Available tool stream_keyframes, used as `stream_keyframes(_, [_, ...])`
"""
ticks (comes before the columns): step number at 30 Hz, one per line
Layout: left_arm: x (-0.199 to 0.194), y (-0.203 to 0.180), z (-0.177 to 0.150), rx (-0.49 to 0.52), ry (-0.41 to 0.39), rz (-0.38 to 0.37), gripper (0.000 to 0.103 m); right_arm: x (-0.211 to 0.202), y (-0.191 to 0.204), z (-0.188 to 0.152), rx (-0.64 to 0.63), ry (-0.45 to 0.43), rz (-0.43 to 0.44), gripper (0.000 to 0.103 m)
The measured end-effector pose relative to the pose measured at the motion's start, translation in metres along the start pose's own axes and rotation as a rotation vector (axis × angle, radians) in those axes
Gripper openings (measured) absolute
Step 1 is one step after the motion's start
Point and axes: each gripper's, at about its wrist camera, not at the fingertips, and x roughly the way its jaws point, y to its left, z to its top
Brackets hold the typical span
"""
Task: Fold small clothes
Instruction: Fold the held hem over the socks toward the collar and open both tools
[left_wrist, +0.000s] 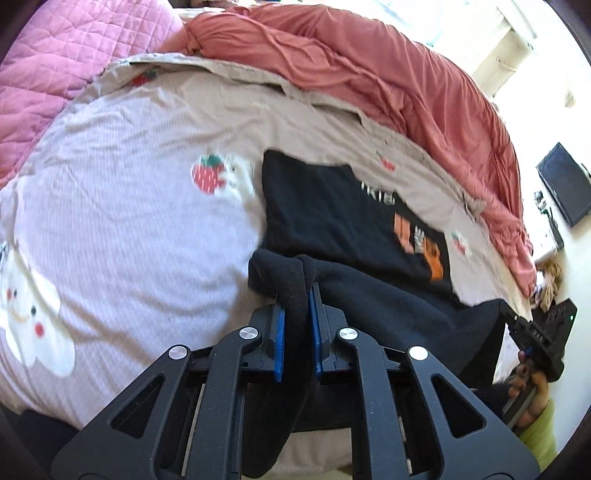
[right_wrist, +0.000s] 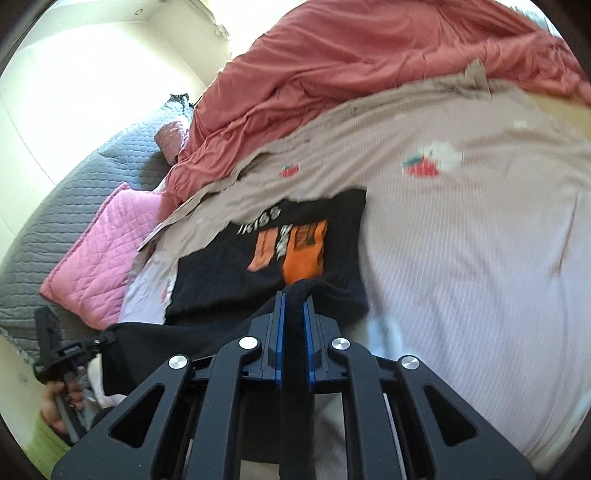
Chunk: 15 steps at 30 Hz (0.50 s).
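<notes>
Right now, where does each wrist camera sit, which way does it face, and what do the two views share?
Left wrist: rides the left gripper, looking down its fingers across the bed sheet; the right gripper and its hand show at right.
Right wrist: rides the right gripper, facing the same sheet; the left gripper and its hand show at lower left.
Shared: the black T-shirt, each gripper shut on its near edge, and the red duvet.

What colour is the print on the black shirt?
Orange blocks with white lettering above, on the black shirt; clearest in the right wrist view.
</notes>
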Motion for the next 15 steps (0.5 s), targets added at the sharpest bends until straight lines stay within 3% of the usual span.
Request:
stream_keyframes(8, [0.029,-0.003,0.036,-0.004,-0.020,0.054,0.006,0.044,-0.003,0.050,0.021,0.000,-0.080,0.008])
stream_keyframes(15, [0.071,-0.001,0.037,0.010,0.010,0.136,0.007,0.086,-0.023,0.042,0.004,0.025,-0.158,0.008])
